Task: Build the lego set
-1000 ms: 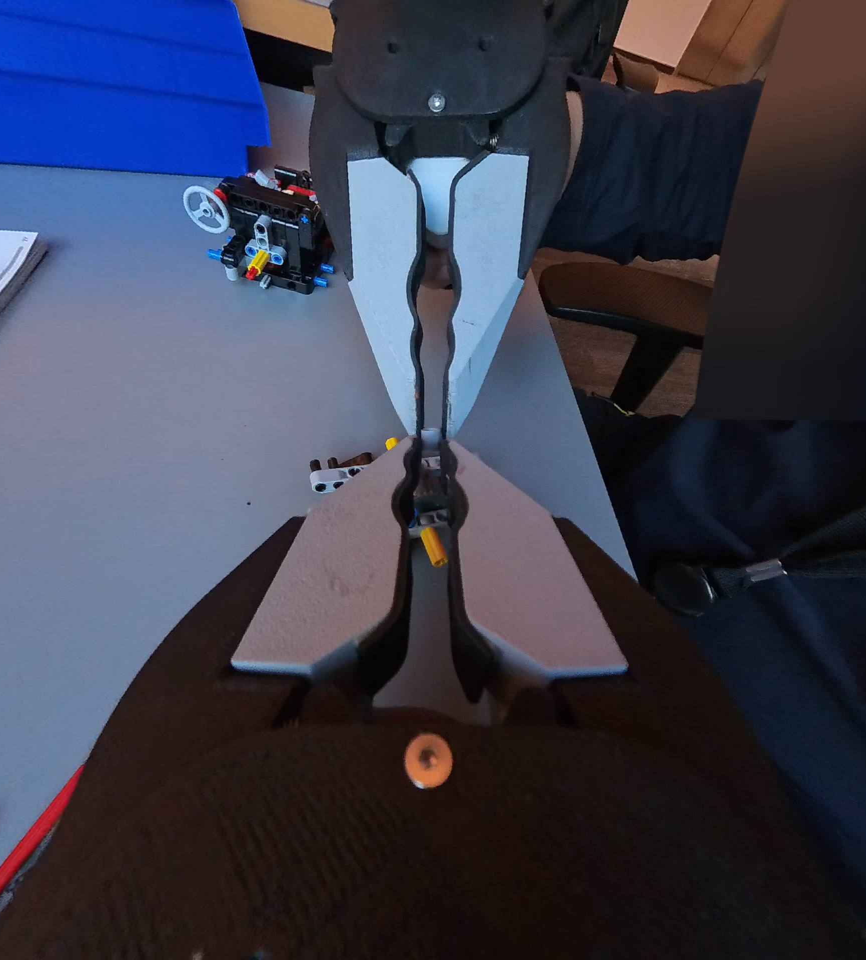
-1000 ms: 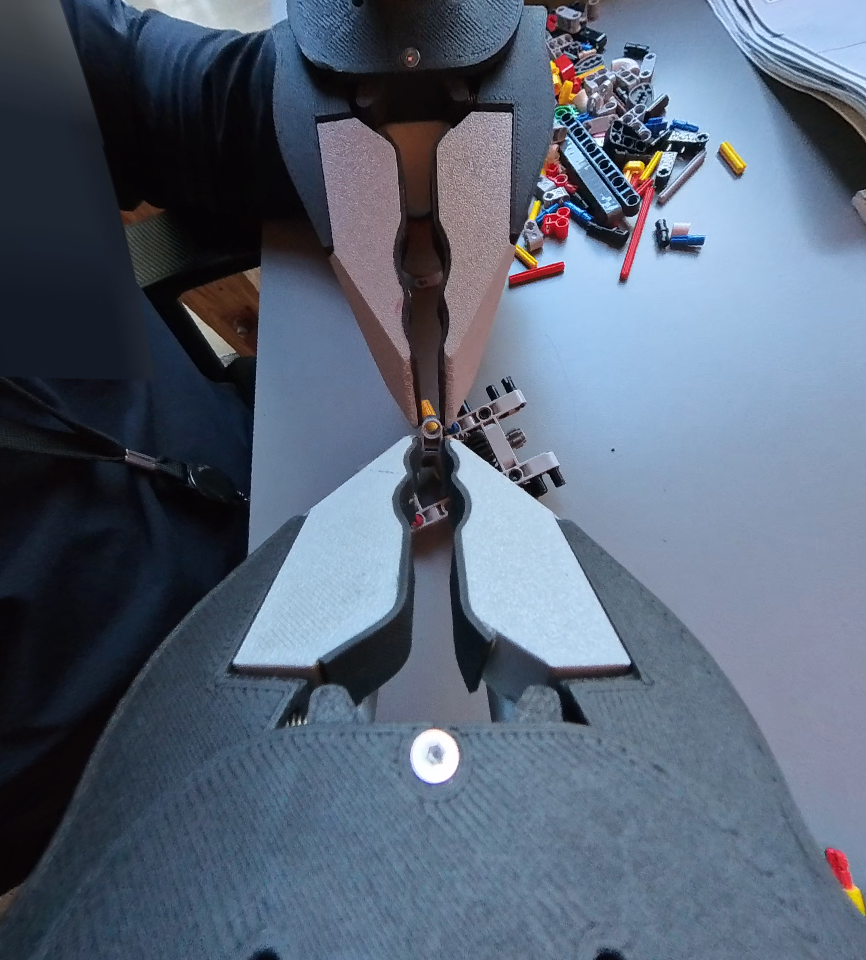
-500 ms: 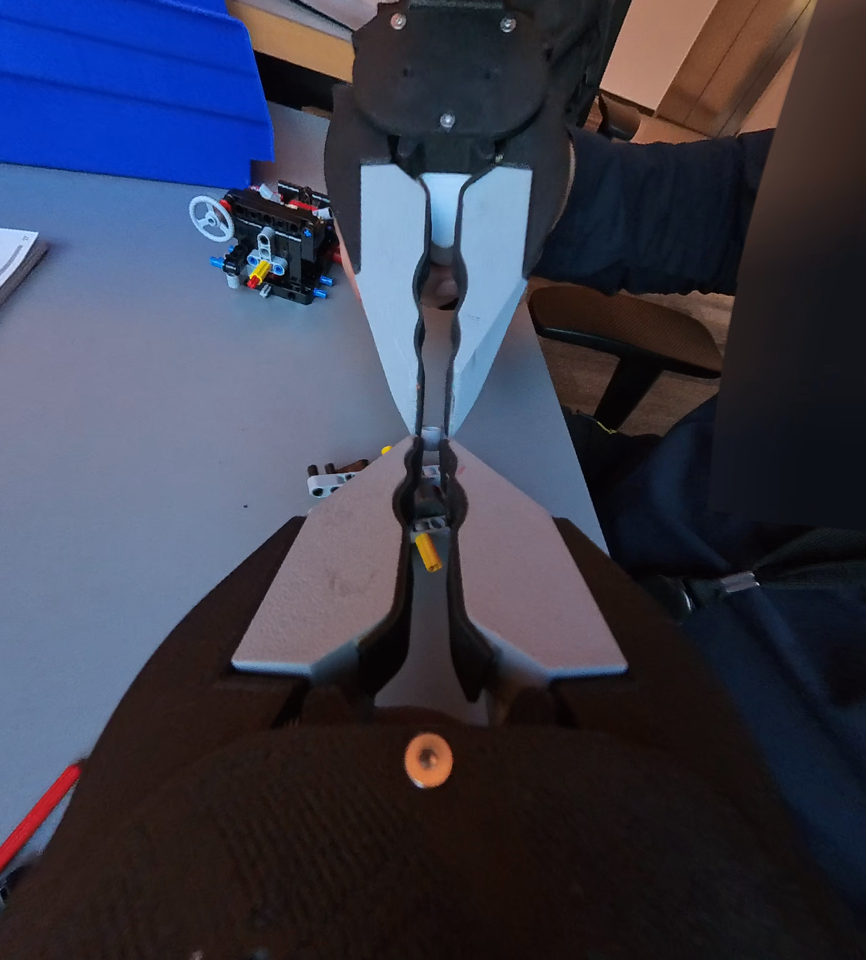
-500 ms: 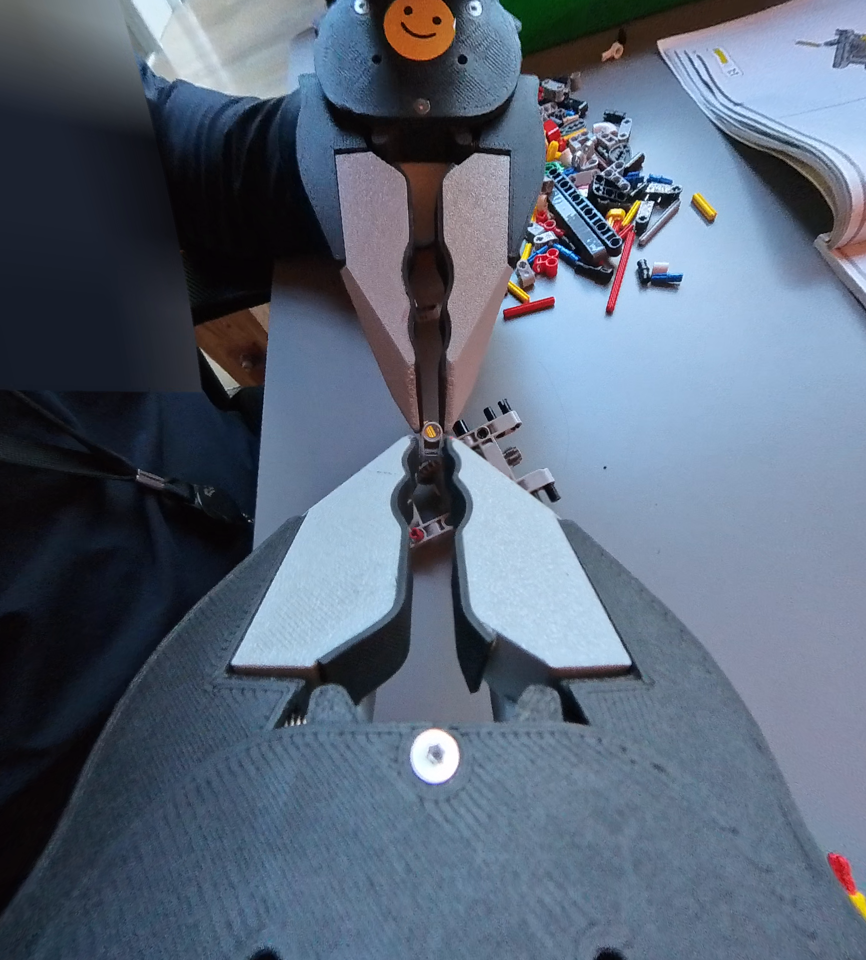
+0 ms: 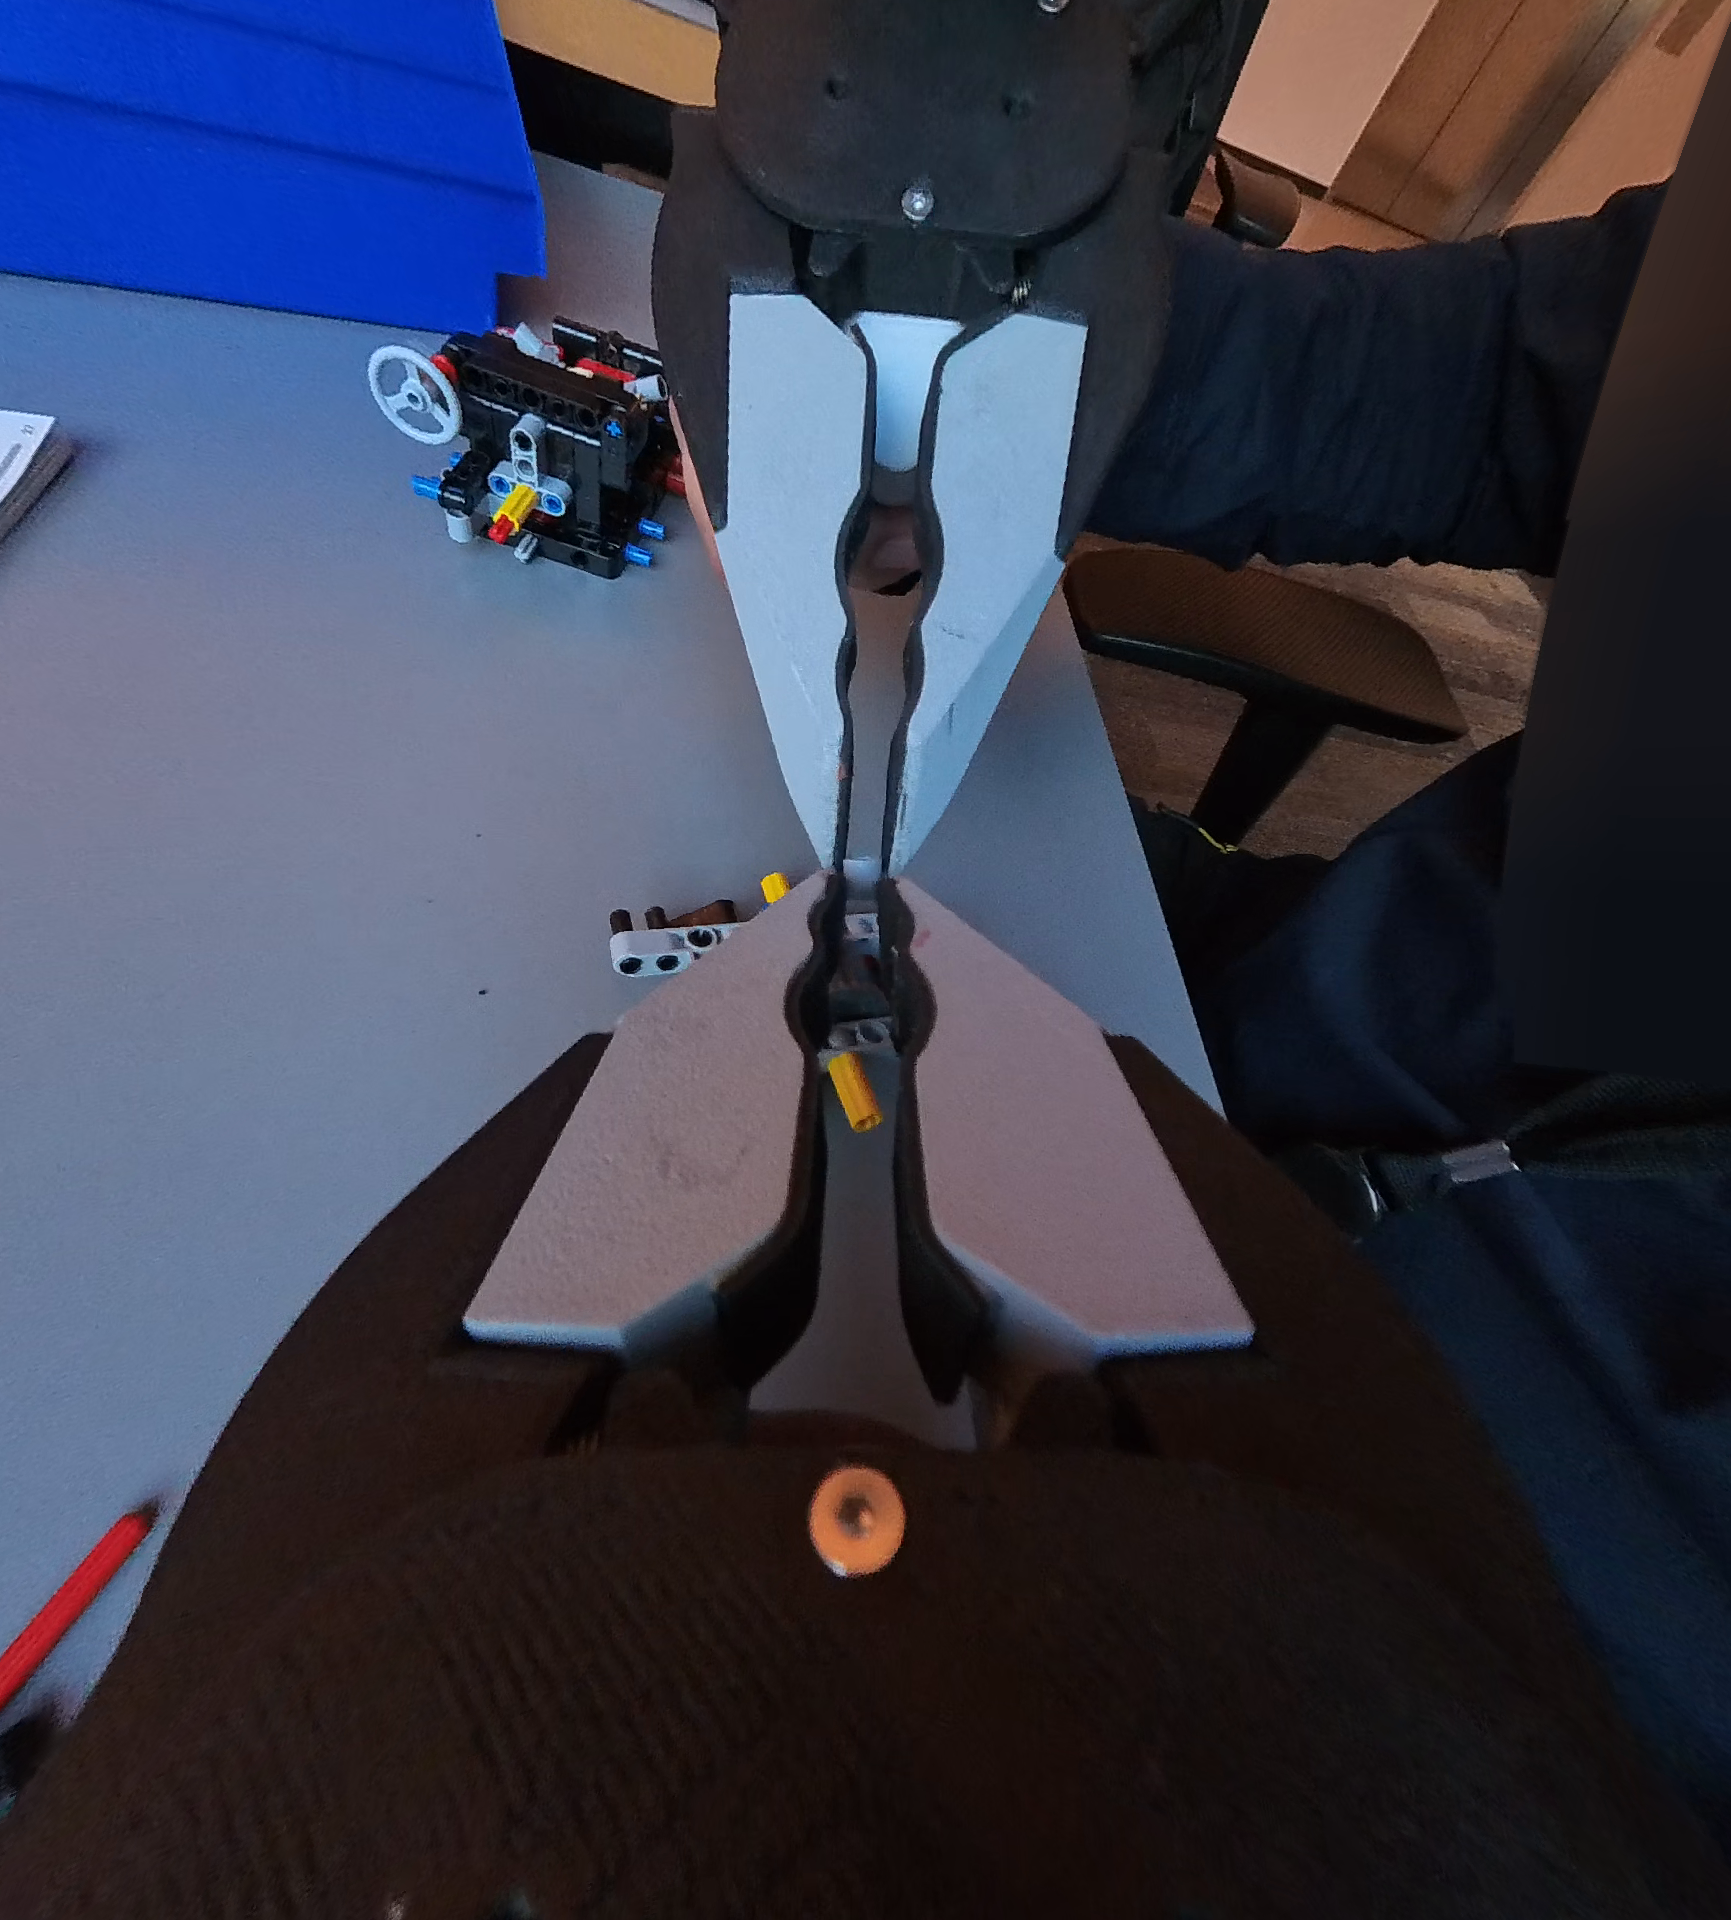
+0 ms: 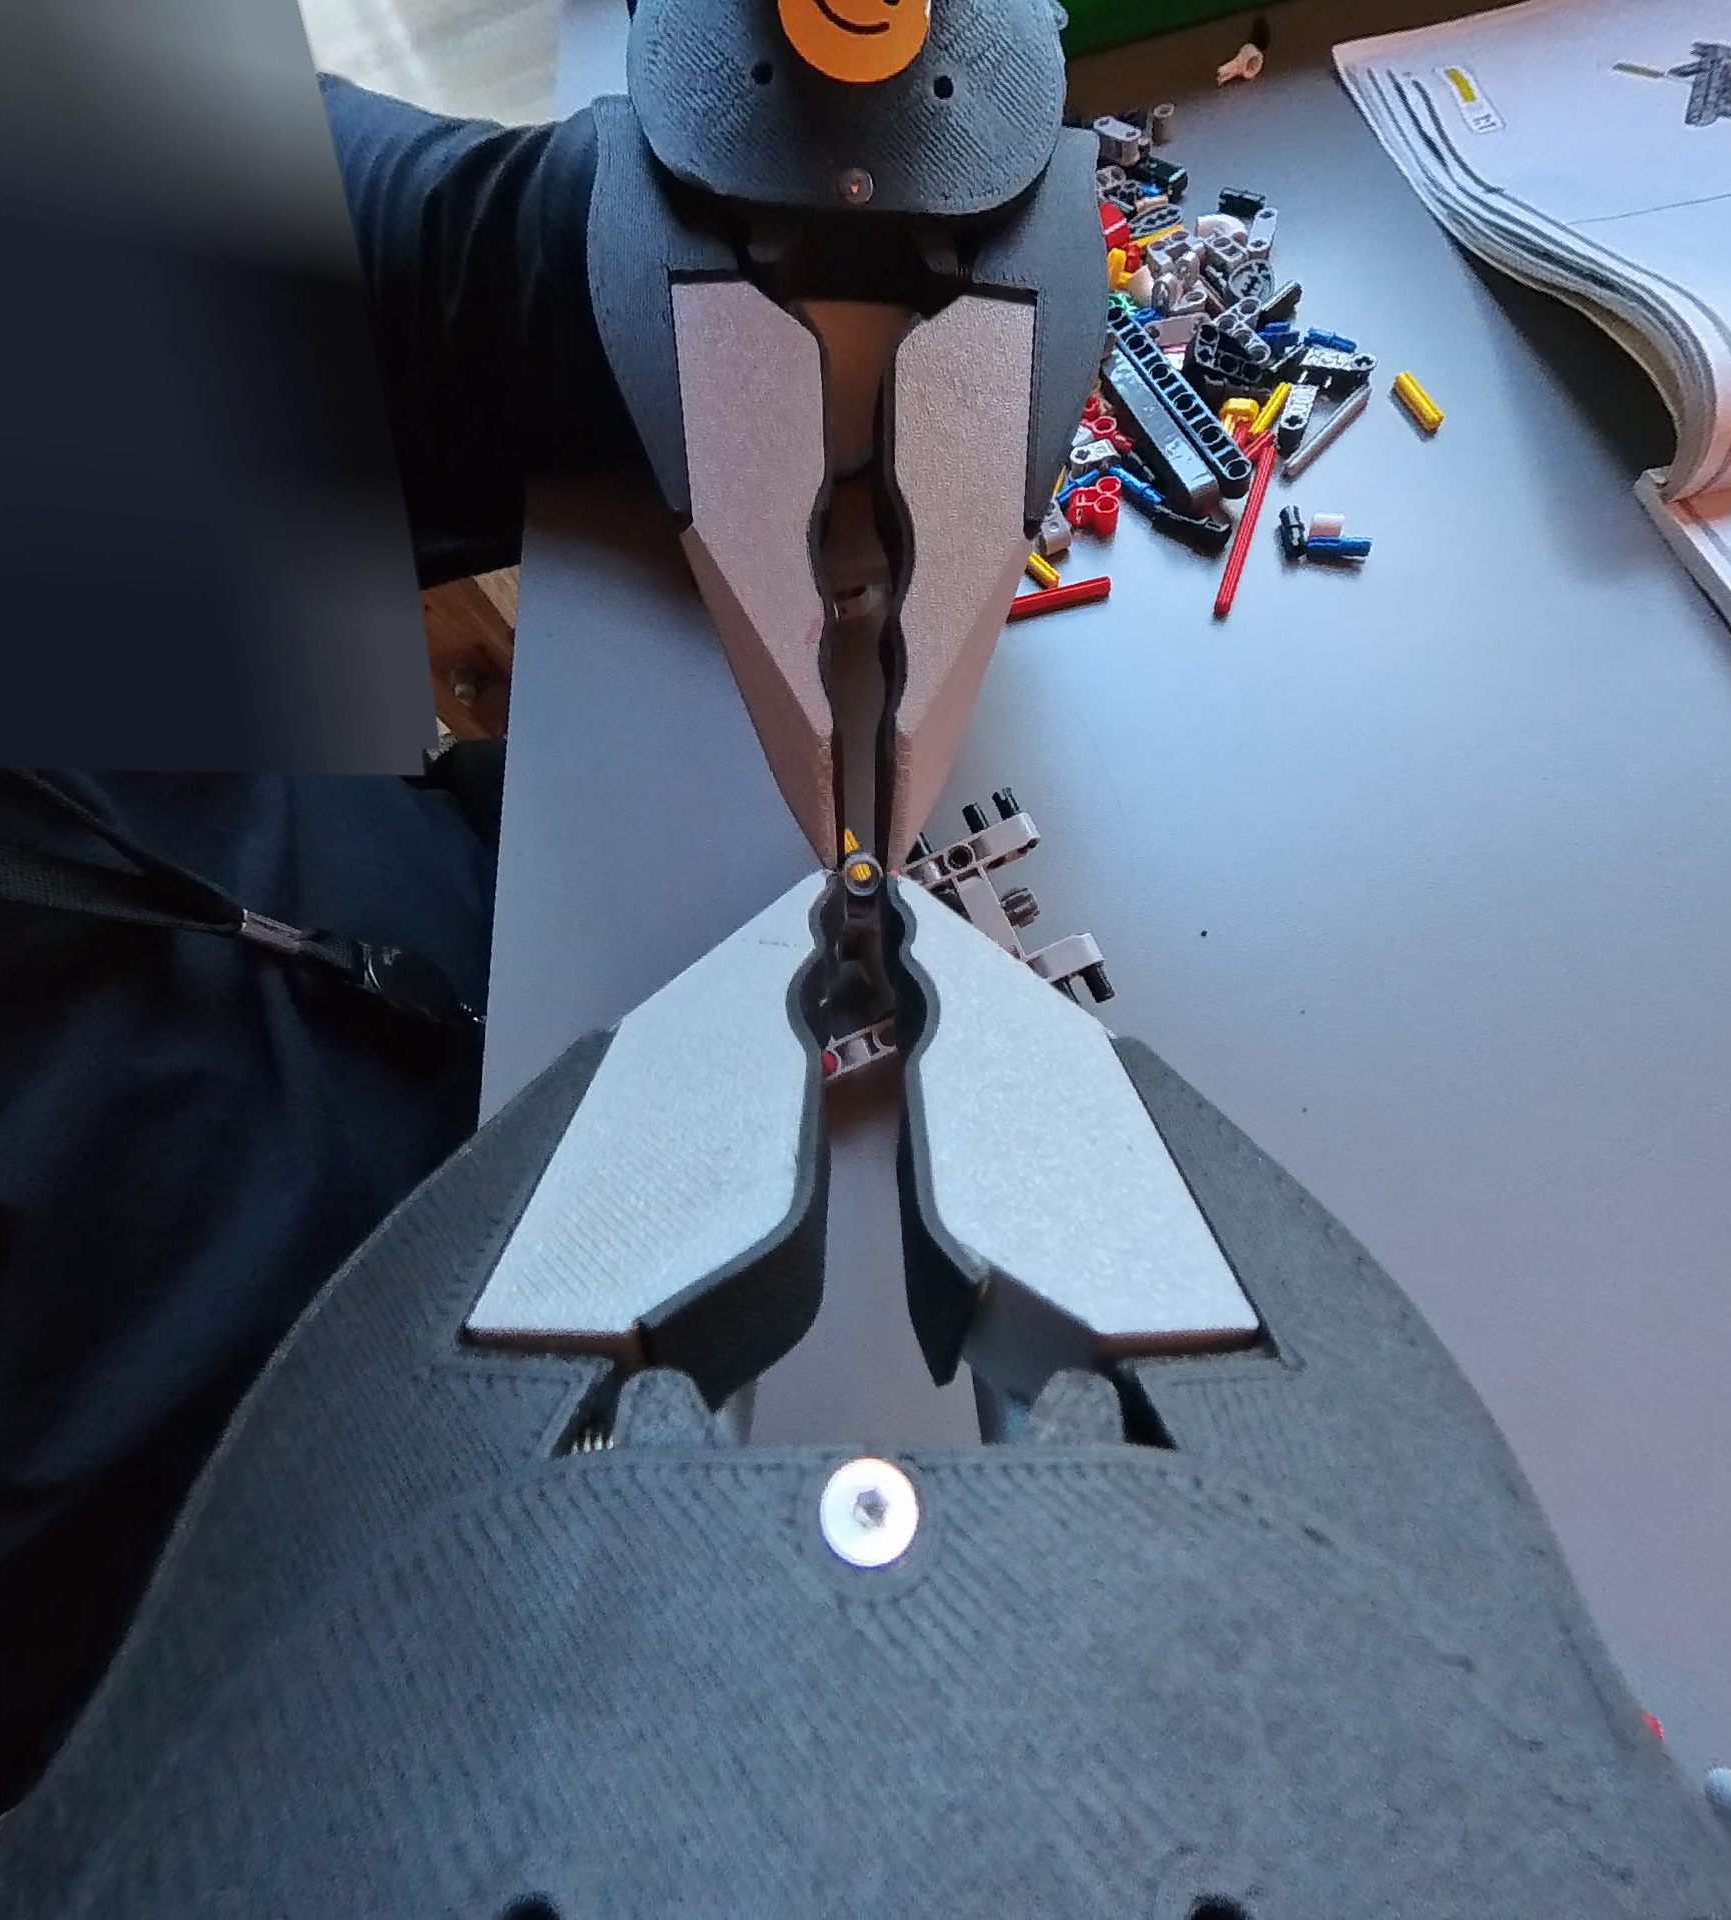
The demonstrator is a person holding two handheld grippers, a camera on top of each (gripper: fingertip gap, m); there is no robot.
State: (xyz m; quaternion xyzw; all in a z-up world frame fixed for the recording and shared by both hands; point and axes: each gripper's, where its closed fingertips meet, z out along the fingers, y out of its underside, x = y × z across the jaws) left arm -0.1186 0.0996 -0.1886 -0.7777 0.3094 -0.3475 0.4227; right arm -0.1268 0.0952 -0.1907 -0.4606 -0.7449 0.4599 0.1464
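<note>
grey tabletop [image 6: 1360, 1039] carries it all: just above its near edge the left tongs [image 5: 859, 935] pinch a small grey brick piece with a yellow axle [image 5: 853, 1089] sticking out behind, and tip to tip the right tongs [image 6: 859, 904] pinch a grey connector piece [image 6: 859, 1047]. a skewed push could, i judge, pop either piece free over the edge, onto the person's lap. open room lies inward; a grey beam frame [image 6: 1022, 904] lies just beside, loose bricks [image 6: 1214, 395] and a small black model [image 5: 549, 447] farther off.

Bare grey surface [image 6: 1412, 1039] lies open rightward; the loose brick pile [image 6: 1214, 374], open booklet [image 6: 1619, 239] and small grey frame [image 6: 1027, 914] obstruct beyond.
</note>
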